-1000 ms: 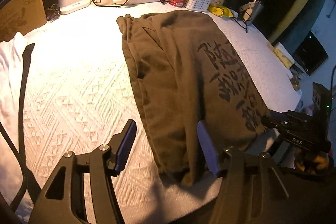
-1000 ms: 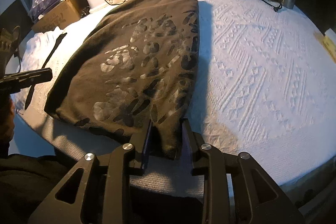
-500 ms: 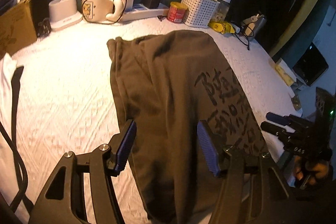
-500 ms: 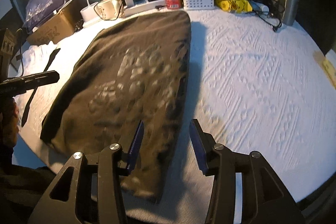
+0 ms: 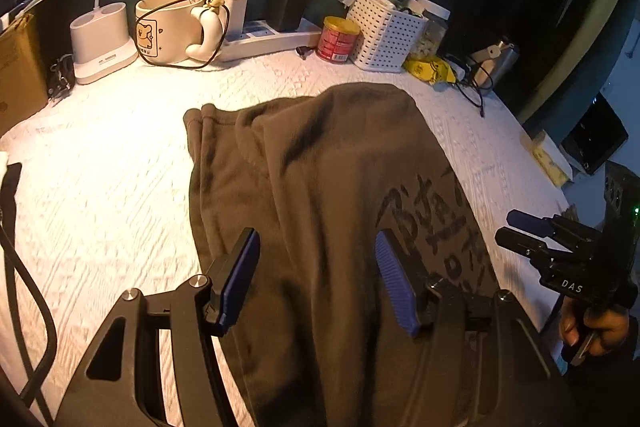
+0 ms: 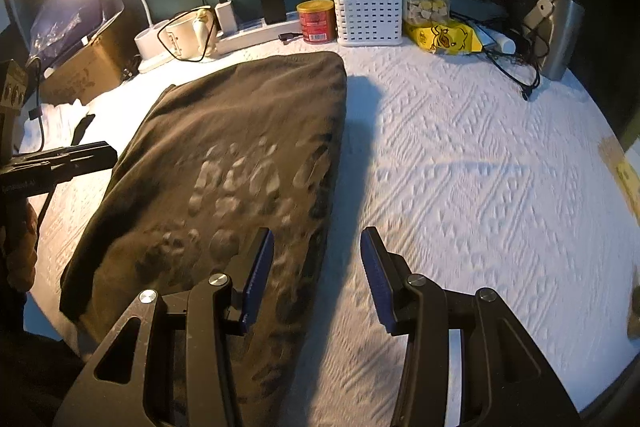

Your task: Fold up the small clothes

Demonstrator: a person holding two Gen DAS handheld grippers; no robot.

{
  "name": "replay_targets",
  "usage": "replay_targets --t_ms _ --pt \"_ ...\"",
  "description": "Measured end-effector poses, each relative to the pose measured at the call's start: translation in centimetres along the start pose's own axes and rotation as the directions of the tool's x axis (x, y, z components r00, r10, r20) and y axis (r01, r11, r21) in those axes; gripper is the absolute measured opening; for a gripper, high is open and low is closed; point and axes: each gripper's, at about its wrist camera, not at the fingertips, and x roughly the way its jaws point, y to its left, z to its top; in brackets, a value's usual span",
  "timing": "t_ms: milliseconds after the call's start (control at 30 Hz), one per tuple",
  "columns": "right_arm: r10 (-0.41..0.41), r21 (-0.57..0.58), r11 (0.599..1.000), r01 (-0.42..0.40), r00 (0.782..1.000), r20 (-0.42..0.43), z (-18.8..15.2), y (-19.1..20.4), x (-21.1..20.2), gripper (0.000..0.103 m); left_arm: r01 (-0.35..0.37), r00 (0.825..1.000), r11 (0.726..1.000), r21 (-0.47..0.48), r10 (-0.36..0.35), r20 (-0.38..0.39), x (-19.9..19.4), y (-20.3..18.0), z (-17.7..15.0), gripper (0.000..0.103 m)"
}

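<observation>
Your right gripper has let go of the brown shirt; its fingers are spread above the shirt's near edge. Your left gripper hovers released over the shirt, which lies flat on the white counter.

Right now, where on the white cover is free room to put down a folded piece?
Free: the wide cover right of the brown garment, and the strip on its left. Crowded: the back edge, from the mug to the white basket.
</observation>
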Motion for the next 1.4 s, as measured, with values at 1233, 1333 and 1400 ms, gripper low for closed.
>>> replay_targets --t_ms 1233,1333,1400 --pt "0.032 0.024 0.999 -0.033 0.998 0.047 7.5 -3.5 6.6 0.048 0.099 0.987 0.984 -0.147 -0.116 -0.109 6.9 4.6 5.5 0.076" --pt "0.066 0.022 0.998 -0.067 0.997 0.038 8.0 -3.2 7.6 0.048 0.142 0.98 0.978 -0.156 -0.161 -0.117 6.9 4.4 5.6 0.076" --pt "0.082 0.019 0.996 -0.083 0.996 0.034 8.3 -3.0 8.1 0.048 0.154 0.979 0.978 -0.14 -0.17 -0.116 6.8 4.3 5.6 0.076"
